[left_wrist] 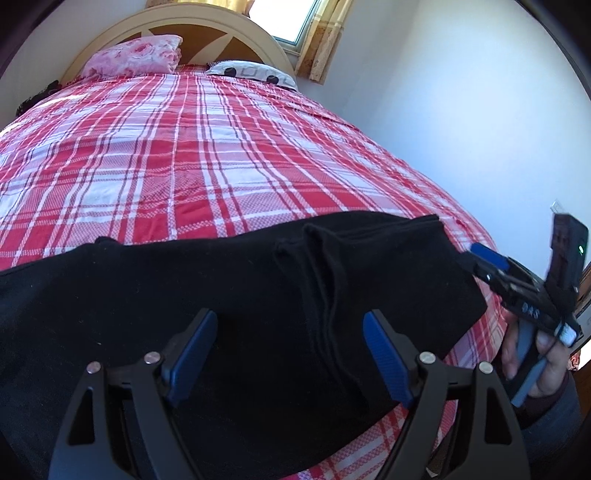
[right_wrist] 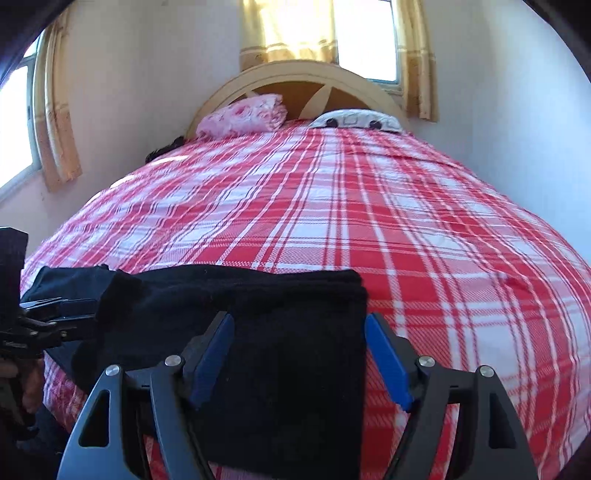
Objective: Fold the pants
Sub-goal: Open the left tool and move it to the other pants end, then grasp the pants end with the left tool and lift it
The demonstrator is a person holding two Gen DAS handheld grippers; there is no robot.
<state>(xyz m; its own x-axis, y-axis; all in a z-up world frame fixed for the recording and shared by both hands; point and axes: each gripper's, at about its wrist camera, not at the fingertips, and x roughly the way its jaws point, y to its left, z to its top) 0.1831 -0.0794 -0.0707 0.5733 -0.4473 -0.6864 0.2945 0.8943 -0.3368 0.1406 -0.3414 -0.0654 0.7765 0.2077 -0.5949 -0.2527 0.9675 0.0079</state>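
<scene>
Black pants lie across the near edge of the bed, folded into several layers at their right end. My left gripper is open, its blue pads spread wide just above the cloth near the stacked folds. My right gripper is open too, its jaws straddling the right end of the pants. In the left wrist view the right gripper shows at the pants' right edge, held by a hand. In the right wrist view the left gripper shows at the pants' left part.
The bed has a red and white plaid cover. A pink floral pillow and a white patterned pillow lie by the cream headboard. A white wall runs along the bed's right side. Curtained windows are behind.
</scene>
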